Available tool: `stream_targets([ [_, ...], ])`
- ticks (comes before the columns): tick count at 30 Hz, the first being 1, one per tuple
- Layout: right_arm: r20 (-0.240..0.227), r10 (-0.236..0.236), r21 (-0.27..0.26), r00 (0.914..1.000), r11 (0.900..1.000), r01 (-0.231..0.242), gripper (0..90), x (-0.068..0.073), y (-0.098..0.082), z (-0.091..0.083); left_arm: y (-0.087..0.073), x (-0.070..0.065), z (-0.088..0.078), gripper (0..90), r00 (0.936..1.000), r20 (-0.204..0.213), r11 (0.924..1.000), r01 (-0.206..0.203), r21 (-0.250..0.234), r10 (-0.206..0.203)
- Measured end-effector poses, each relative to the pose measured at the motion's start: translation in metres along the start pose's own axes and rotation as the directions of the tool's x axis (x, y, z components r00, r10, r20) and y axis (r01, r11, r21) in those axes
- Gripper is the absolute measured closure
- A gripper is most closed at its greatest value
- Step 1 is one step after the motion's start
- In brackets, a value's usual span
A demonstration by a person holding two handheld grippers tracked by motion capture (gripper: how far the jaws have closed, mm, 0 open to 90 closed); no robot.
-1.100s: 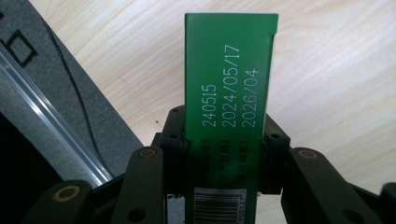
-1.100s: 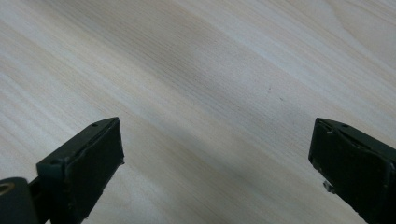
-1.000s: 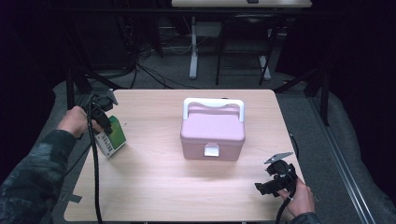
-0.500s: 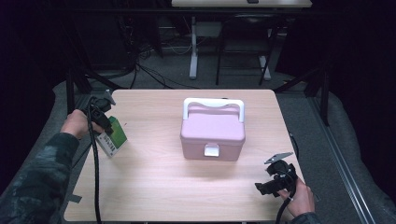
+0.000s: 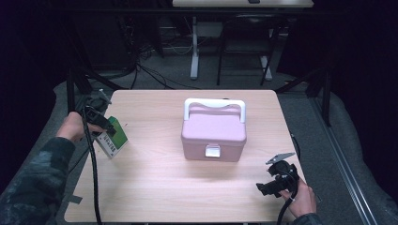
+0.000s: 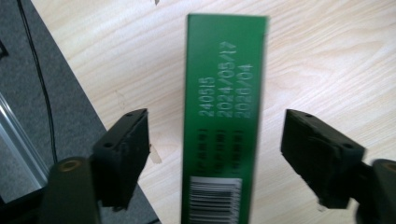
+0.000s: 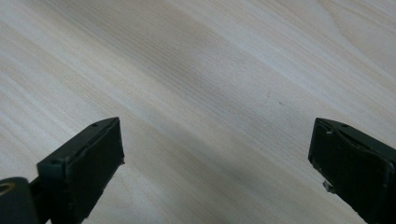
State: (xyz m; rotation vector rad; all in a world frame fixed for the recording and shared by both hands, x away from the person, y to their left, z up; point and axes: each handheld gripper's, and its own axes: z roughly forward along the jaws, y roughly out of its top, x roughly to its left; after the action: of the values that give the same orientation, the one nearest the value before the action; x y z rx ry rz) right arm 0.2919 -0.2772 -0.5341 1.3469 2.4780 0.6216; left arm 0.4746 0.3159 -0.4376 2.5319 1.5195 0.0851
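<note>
From the high view I count one pink lidded case mid-table, one green carton near its left edge, and two grippers. My left gripper view reads the carton's printed dates; the left gripper's jaws have just been opening and stand clear of it. My right gripper gapes over bare wood.

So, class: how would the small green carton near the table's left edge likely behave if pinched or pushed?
The green carton looks like thin printed card, so probably light and easily dented. Its flat faces suggest sliding, not rolling. It lies between the open left gripper jaws, which have just been opening, close to the table edge, so a push might drop it.
</note>
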Motion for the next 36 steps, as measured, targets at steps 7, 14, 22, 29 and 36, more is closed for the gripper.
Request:
stream_targets([
  [7,-0.006,0.011,-0.013,0.9999,1.000,-0.011,2.6,-0.003,0.000,-0.003,-0.005,0.002,-0.006,15.1,1.0000,-0.001,0.9994,0.009,-0.035,-0.009],
  [14,-0.038,0.036,-0.022,0.9986,0.999,-0.037,2.5,-0.004,0.002,-0.005,-0.010,0.005,-0.022,14.0,0.9998,0.001,0.9971,0.020,-0.073,-0.020],
  [22,-0.045,0.039,-0.015,0.9982,0.999,-0.040,2.5,-0.005,0.004,-0.008,-0.013,0.000,-0.042,11.7,0.9998,-0.017,0.9931,-0.009,-0.117,0.007],
  [29,-0.054,0.041,-0.031,0.9977,0.999,-0.042,2.5,-0.004,0.007,-0.012,-0.010,-0.007,-0.051,9.4,0.9991,-0.033,0.9906,-0.030,-0.133,0.026],
  [36,-0.071,0.042,-0.046,0.9966,0.998,-0.046,2.5,-0.005,0.011,-0.015,-0.005,-0.017,-0.060,7.7,0.9981,-0.034,0.9854,-0.056,-0.160,0.051],
])
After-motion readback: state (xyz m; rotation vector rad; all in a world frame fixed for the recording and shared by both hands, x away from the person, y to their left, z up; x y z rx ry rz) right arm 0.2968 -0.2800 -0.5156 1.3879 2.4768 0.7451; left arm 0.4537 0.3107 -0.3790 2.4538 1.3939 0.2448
